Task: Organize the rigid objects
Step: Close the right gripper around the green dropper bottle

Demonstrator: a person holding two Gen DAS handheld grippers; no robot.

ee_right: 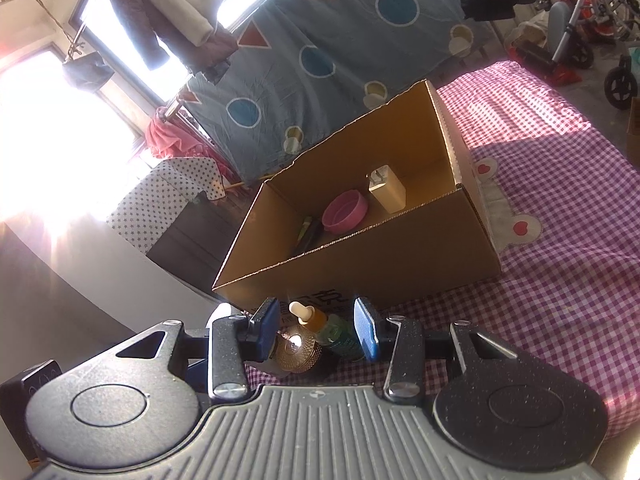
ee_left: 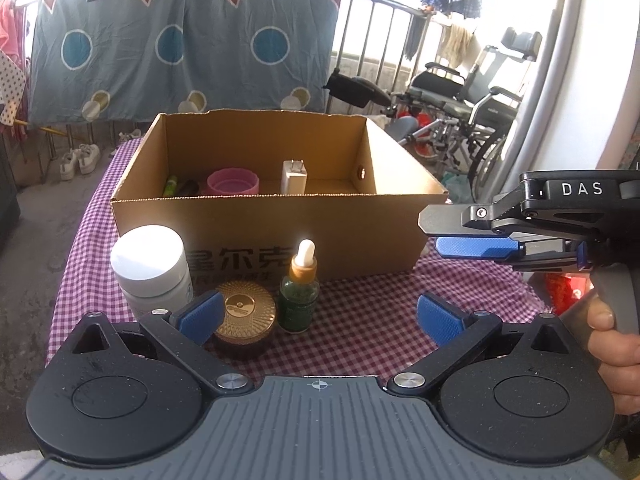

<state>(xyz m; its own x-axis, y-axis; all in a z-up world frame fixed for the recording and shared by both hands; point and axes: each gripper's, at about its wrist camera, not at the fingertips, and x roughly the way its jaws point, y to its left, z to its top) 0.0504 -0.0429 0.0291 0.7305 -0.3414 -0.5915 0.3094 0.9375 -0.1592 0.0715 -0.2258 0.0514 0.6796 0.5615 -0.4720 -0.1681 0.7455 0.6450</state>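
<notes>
Blue ribbed pads tip both grippers, and both sets stand apart with nothing pressed between them. The left gripper (ee_left: 318, 316) is spread wide, its left pad just in front of the gold-lidded jar (ee_left: 245, 312), touching nothing as far as I can tell. The right gripper (ee_right: 316, 330) is held sideways beside the box, its fingers parted more narrowly; in its own view they frame the jar and the dropper bottle (ee_left: 300, 292), but from the left view it hangs well apart from both, so that framing is only line of sight.

Three items wait on the checked cloth (ee_left: 360, 340) in front of the cardboard box (ee_left: 280, 236): the white tub (ee_left: 150, 268), the jar and the bottle, packed close together. That crowding is the main risk. A wide pad coming in for one would likely nudge its neighbour, and the tall, narrow glass bottle with its soft rubber bulb looks easiest to topple. The jar's faceted lid is glossy and may slip under a shallow grip; the tub is smooth, broad plastic, perhaps too wide for the narrower jaws. The cloth could drag and carry things along with it.

Inside the corrugated box lie a pink round lid (ee_left: 233, 181), a white charger plug (ee_left: 294, 178) standing upright and a green marker (ee_left: 171, 186); dropping something in carelessly could knock the plug over
</notes>
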